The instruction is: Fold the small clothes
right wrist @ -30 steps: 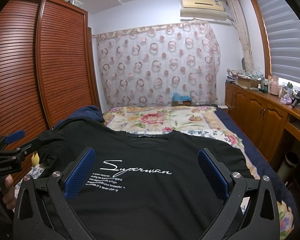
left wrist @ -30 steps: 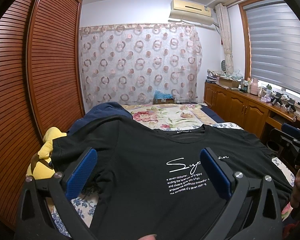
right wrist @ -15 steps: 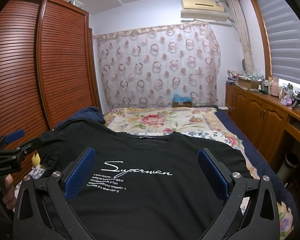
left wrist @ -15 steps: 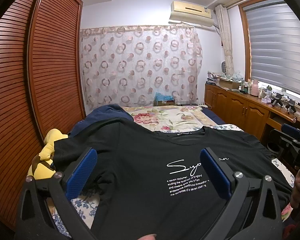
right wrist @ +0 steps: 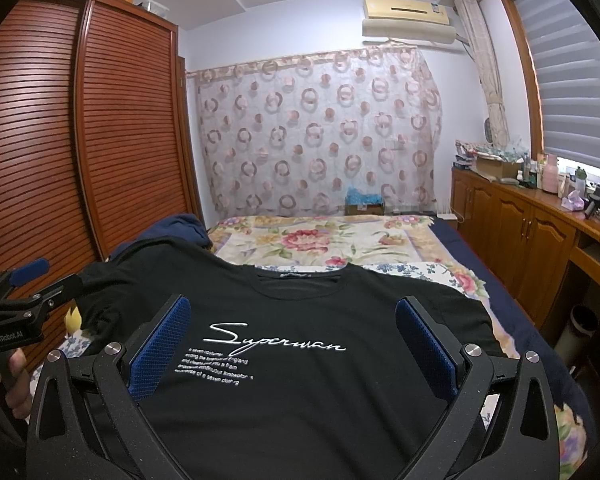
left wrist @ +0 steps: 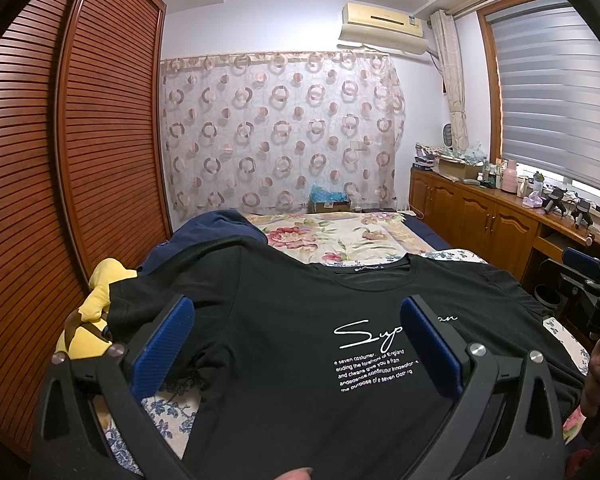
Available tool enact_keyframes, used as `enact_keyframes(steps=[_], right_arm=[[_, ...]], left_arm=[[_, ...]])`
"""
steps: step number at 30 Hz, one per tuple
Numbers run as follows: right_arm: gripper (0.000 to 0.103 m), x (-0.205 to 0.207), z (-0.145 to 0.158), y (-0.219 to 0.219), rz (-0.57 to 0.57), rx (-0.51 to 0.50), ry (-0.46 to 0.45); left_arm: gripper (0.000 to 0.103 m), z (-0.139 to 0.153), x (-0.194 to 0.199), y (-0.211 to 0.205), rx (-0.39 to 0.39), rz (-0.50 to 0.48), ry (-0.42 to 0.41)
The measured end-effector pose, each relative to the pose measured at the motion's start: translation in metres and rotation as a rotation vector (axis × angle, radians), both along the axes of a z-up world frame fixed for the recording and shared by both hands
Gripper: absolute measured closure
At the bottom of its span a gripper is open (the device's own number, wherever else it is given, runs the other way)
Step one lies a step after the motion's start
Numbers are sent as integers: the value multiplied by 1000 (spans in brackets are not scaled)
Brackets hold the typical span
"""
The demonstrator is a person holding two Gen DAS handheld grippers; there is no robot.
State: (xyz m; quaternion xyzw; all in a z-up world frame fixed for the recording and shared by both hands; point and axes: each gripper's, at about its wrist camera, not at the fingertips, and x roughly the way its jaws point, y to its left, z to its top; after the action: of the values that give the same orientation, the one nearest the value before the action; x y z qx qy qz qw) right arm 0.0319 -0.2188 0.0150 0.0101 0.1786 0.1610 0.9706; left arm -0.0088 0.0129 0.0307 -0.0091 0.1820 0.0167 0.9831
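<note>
Left wrist view: our left gripper (left wrist: 296, 344) hangs spread wide above a black T-shirt (left wrist: 292, 380) lying flat, print up, on the floral bed (left wrist: 340, 236). In the right wrist view, our right gripper (right wrist: 294, 344) is likewise spread, gripping nothing, over the shirt's white lettering (right wrist: 272, 342).

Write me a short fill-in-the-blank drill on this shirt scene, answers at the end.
1. The black T-shirt lies spread on the ____.
2. Its white script reads ____.
3. Both the left tongs and the right tongs are ____.
4. The plush toy by the shirt's sleeve is ____ in colour.

Answers: bed; Superman; open; yellow
</note>
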Motion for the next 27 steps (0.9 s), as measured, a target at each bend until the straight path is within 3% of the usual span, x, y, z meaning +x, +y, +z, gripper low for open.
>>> enact_keyframes(steps=[19, 22, 27], right_arm=[[0, 3, -13, -14, 25, 0, 12], [0, 1, -5, -2, 38, 5, 25], [0, 10, -19, 3, 53, -4, 34]], left_arm=[[0, 3, -1, 3, 0, 5, 7], [0, 2, 2, 9, -2, 17, 19], [0, -4, 7, 24, -4, 41, 35]])
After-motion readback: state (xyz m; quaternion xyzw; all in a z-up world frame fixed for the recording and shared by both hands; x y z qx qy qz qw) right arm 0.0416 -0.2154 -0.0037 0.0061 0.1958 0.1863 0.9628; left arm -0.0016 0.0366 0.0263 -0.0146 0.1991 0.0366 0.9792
